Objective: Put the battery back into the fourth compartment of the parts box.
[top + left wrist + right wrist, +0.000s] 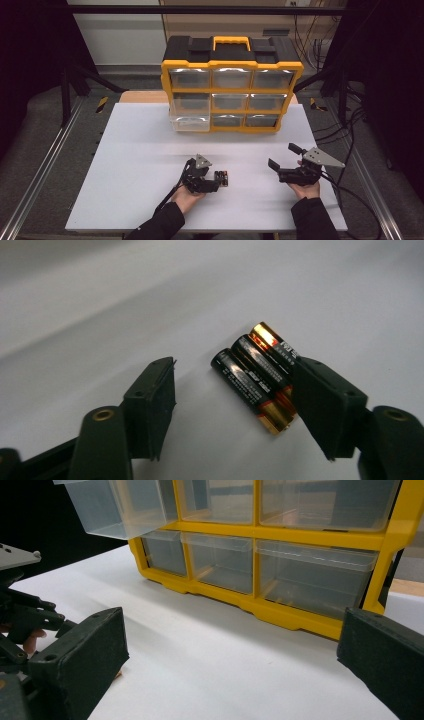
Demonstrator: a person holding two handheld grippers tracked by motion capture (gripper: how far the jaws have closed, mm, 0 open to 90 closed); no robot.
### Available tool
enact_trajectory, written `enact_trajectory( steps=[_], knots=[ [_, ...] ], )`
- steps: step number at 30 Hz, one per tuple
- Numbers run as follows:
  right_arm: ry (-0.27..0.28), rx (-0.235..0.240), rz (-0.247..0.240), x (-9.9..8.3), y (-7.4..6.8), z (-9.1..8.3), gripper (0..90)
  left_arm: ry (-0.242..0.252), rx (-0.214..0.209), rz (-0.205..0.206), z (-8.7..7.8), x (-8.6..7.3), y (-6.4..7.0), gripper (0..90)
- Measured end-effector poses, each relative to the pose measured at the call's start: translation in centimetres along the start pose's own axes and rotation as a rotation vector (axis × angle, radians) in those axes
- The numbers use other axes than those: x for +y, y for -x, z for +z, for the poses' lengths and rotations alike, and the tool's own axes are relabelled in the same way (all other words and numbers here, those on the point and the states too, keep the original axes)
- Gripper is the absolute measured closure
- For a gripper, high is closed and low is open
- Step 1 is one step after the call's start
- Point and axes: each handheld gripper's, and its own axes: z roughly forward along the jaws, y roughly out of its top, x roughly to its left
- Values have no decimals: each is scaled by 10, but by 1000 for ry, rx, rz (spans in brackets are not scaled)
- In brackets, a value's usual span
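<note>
Risking scattering the three batteries lying on the table if the wide-open left gripper, straddling them off-centre, closes unevenly, right gripper hovering open nearby

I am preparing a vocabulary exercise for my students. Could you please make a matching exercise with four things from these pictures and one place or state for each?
Things:
1. batteries
2. bottom-left drawer
3. left hand-held gripper
4. right hand-held gripper

Places or states:
A. pulled partly out of the yellow organizer
B. open, held above the table, apart from the batteries
C. lying side by side on the white table
D. open, jaws on either side of the batteries

Pairs: 1-C, 2-A, 3-D, 4-B
</note>
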Motion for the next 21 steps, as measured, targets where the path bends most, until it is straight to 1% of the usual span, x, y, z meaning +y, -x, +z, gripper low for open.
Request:
enact_trajectory(
  steps=[3,5,8,9,11,12,14,15,18,21],
  knots=[
    [-1,0,0,0,0,0,3,-11,2,0,1,0,1,392],
    [0,0,0,0,0,0,3,-27,9,5,2,0,3,408],
    [0,-1,0,0,0,0,3,-29,9,3,2,0,4,444],
    [0,-1,0,0,0,0,3,-31,11,4,2,0,5,444],
    [2,0,1,0,0,0,4,-31,13,4,2,0,5,492],
    [2,0,1,0,0,0,4,-32,15,4,3,1,6,492],
    [0,0,1,0,0,0,3,-36,31,3,3,1,7,541],
    [0,0,0,0,0,0,3,-36,31,3,3,1,7,554],
    [0,-1,0,0,0,0,3,-42,51,-4,4,2,8,583],
    [0,0,0,0,0,0,3,-46,59,-5,4,3,9,605]
  ],
)
